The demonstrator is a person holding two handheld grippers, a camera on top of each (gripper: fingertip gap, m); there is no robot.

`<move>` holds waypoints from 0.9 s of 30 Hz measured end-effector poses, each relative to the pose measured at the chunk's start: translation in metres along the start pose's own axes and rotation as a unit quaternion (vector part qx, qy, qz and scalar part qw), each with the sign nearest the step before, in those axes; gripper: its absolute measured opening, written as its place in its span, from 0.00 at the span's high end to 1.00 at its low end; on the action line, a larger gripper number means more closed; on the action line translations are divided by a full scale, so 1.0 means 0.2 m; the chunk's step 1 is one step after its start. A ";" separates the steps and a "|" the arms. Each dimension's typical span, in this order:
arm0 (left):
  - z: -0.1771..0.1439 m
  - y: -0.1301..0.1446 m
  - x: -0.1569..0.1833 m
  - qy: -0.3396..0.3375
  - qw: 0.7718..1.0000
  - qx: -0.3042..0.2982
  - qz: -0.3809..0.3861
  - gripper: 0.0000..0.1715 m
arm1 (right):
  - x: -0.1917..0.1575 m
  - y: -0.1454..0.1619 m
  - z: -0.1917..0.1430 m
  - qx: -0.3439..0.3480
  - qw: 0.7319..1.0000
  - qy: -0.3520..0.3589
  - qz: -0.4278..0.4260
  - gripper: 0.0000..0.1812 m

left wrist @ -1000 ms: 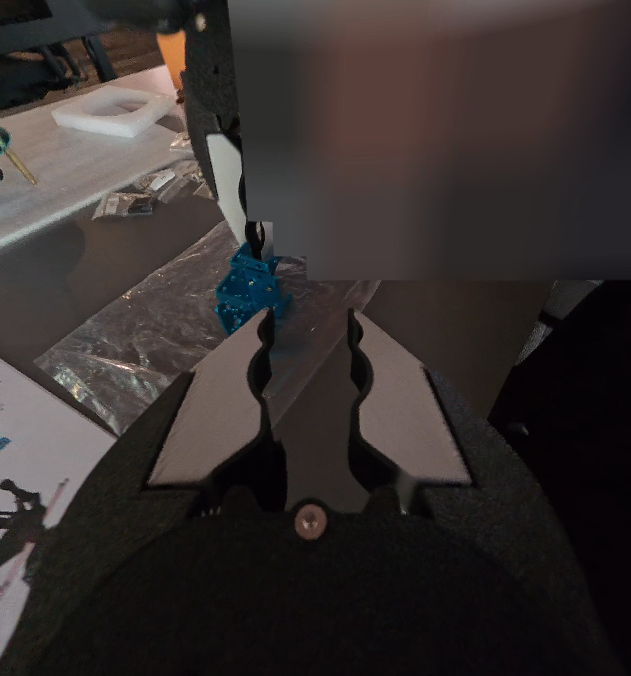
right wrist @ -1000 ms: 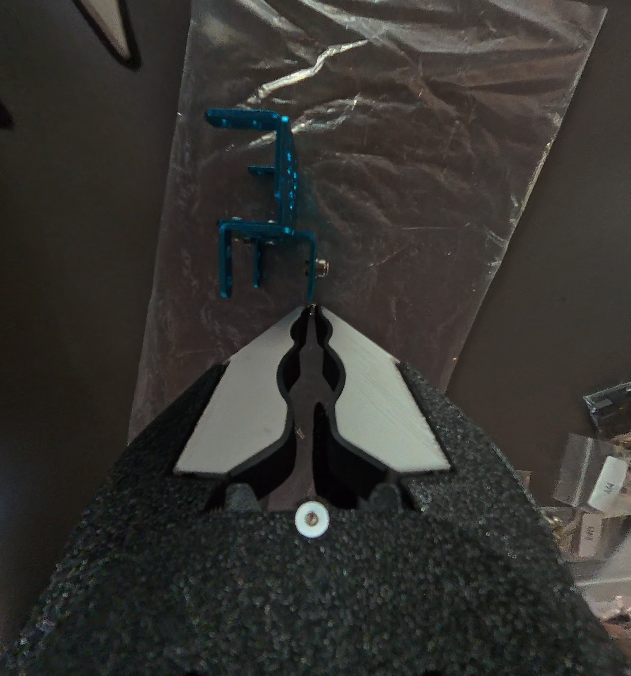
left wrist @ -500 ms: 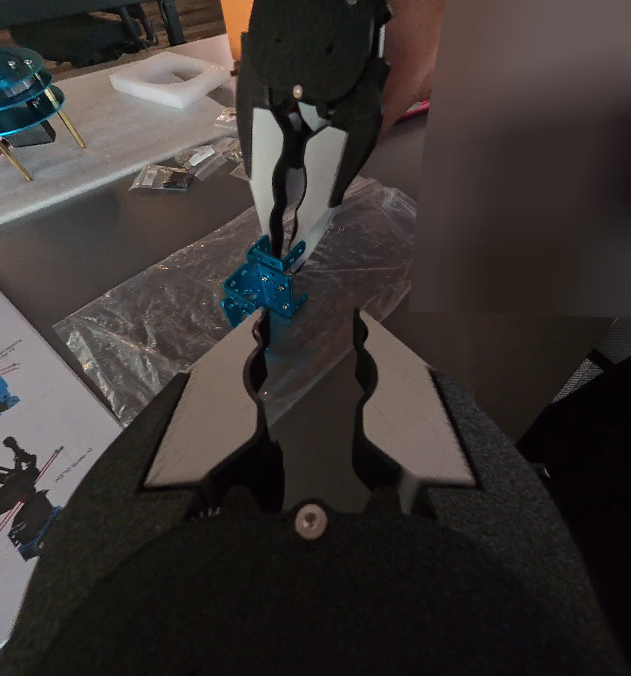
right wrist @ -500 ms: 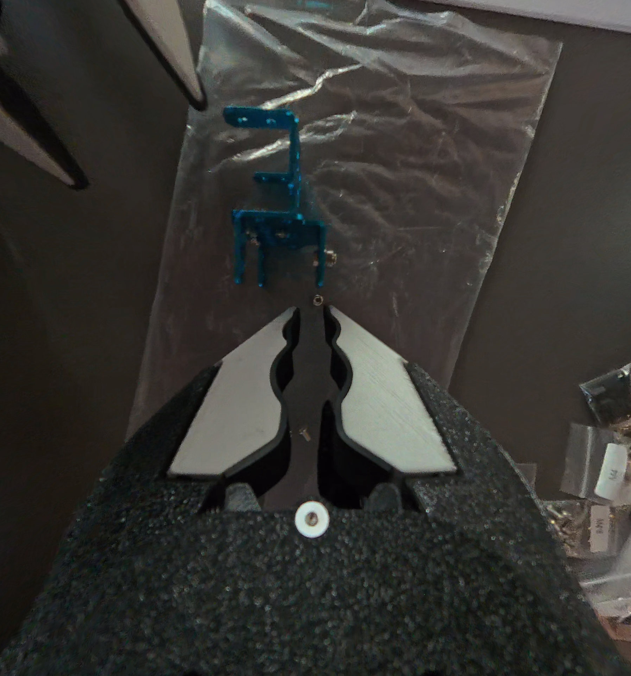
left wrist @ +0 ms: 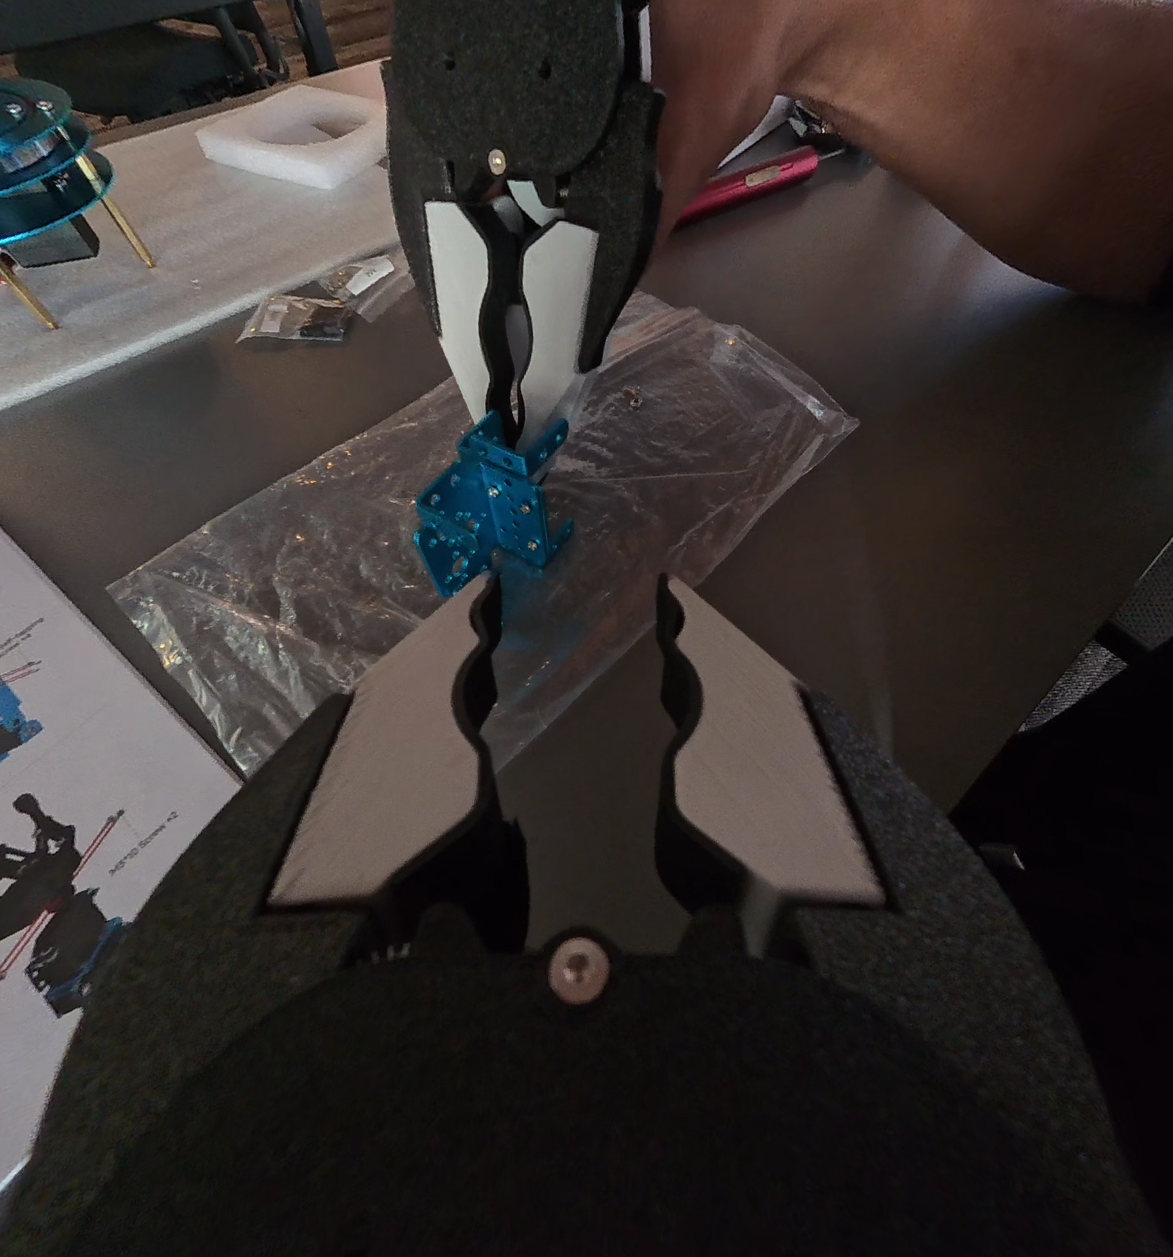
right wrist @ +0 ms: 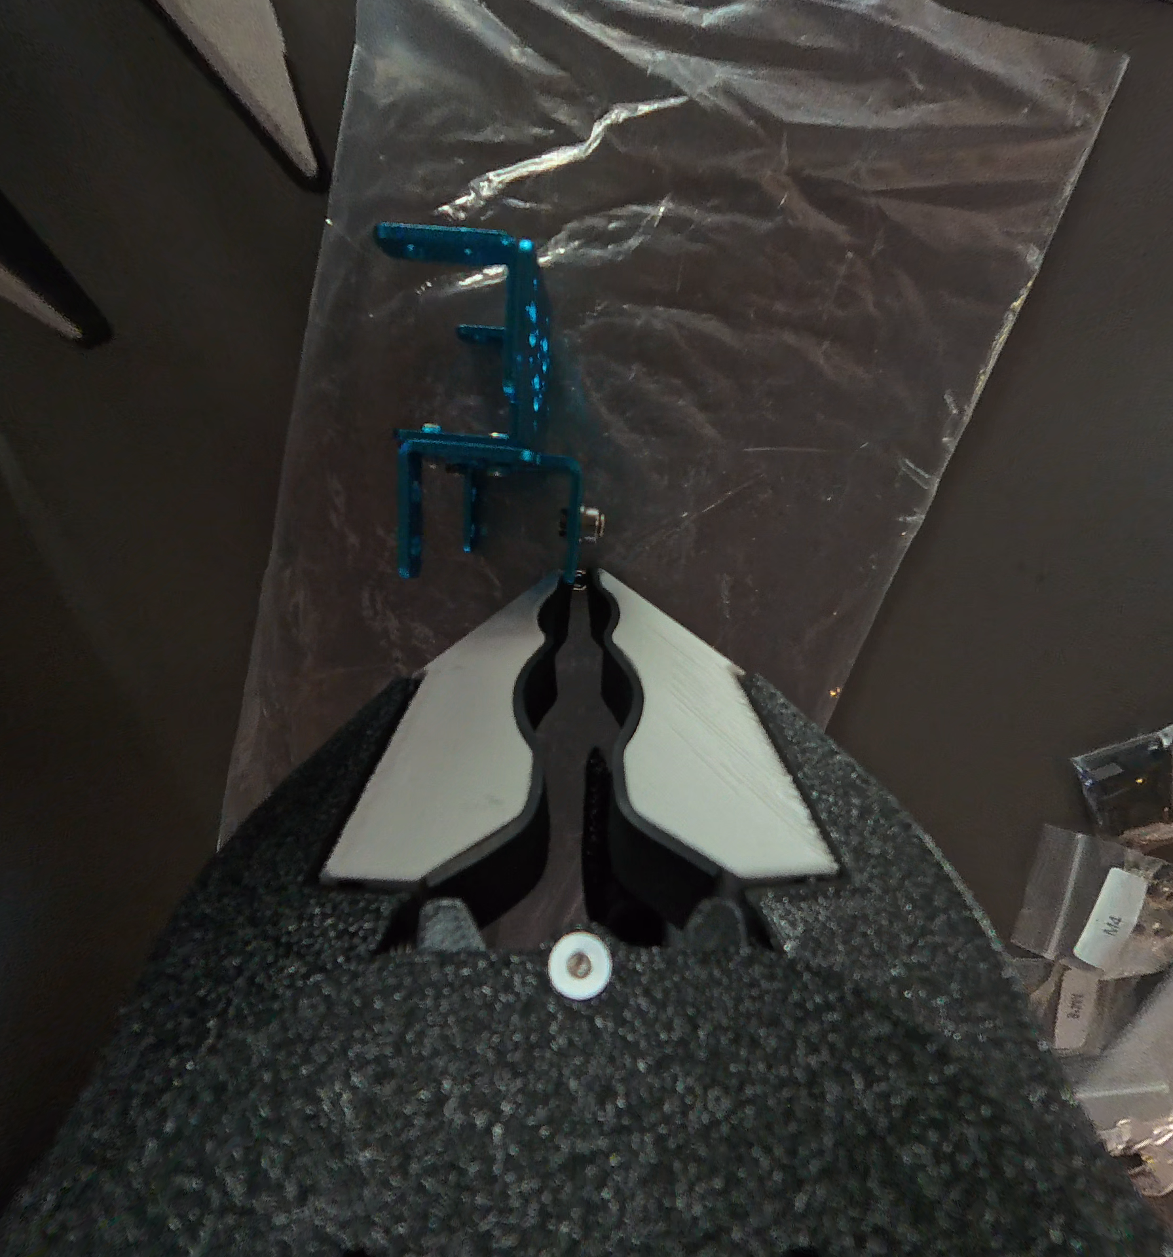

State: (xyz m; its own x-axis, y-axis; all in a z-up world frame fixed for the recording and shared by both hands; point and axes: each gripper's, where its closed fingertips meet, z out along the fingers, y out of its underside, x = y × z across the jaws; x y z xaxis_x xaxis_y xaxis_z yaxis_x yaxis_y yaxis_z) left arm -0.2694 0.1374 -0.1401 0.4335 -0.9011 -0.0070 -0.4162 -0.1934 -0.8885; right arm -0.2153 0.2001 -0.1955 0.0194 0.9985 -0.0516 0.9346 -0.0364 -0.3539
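Black foam-bodied left claw (left wrist: 576, 592) is wide open and empty, low on the near side of the blue bracket (left wrist: 495, 517), with one tip just short of it. Right claw (right wrist: 578, 578) is almost closed, tips at the bracket's nearest flange. It seems to pinch a tiny fastener (right wrist: 578, 580) right beside the silver stud (right wrist: 591, 527) on that flange. The bracket stands on a clear plastic bag (right wrist: 774, 340) spread on the dark table (right wrist: 1046, 476).

Risk: the fastener is tiny, so a slight slip could drop it onto the crinkled bag. The bracket is unheld, so a push from the claw could tip or slide it.

Beyond the bracket: small parts bags (left wrist: 311, 320), white foam (left wrist: 284, 146), a red tool (left wrist: 760, 180). To its left is a printed sheet (left wrist: 59, 680).

Hard to tell: whether it's a screw or a nut, and whether it's really gripped. The right claw's tips cover the bracket's top in the left wrist view.
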 end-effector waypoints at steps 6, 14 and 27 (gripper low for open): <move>0.00 -0.02 0.01 0.009 1.000 0.006 -0.005 0.73 | -0.05 0.03 -0.12 0.037 0.999 -0.008 0.019 0.98; 0.09 0.01 0.06 0.022 0.999 -0.022 -0.017 0.66 | -0.28 0.15 -0.08 0.014 1.000 -0.010 -0.003 0.99; 0.15 0.00 0.12 0.044 0.998 -0.037 -0.034 0.57 | -0.31 0.03 -0.06 0.105 0.994 -0.025 0.031 0.94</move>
State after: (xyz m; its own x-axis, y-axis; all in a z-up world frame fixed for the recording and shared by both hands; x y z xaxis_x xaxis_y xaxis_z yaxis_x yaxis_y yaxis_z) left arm -0.2353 0.1270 -0.1528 0.3927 -0.9146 0.0959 -0.4468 -0.2809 -0.8494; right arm -0.2060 0.1382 -0.1837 0.0521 0.9910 -0.1230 0.8369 -0.1105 -0.5361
